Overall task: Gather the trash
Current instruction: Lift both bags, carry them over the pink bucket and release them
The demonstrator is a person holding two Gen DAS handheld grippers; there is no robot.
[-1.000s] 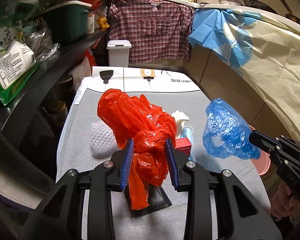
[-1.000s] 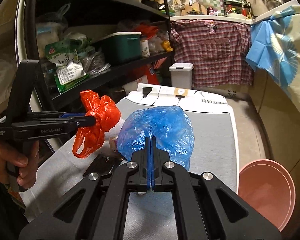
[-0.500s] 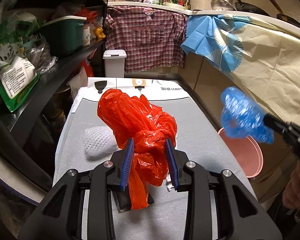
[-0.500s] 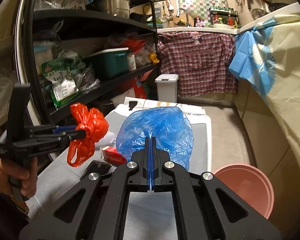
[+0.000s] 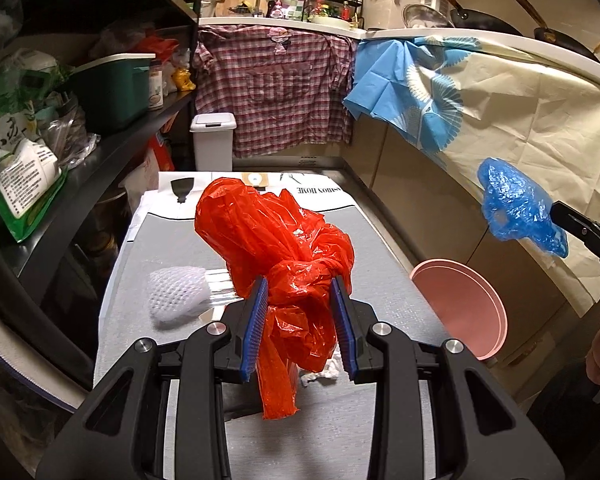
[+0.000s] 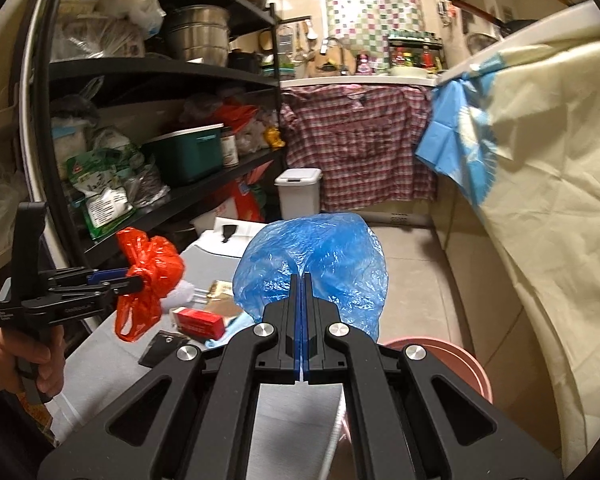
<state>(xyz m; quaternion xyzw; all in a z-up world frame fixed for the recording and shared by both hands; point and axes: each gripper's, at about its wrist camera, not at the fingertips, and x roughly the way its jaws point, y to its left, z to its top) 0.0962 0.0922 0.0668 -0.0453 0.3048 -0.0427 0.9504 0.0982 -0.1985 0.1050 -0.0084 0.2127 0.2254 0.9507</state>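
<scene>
Right wrist: claw [image 6: 302, 276] pinched tight on blue bag [image 6: 312, 256], up above pink bin [image 6: 456, 364] at 5 o'clock, likely lined up for dropping. Left claw [image 5: 299, 292] clamped at red bag [image 5: 276, 240] knot, clear of table [image 5: 380, 248].

The left hand-held gripper [image 5: 299, 322] is raised, its blue-padded fingers [image 5: 255, 326] pinching the knotted neck of a crumpled red plastic bag [image 5: 276, 240]. At three o'clock from it, the right hand-held gripper [image 6: 302, 322] has its jaws pressed together on a crinkled blue plastic bag [image 6: 312, 258], held aloft.
</scene>
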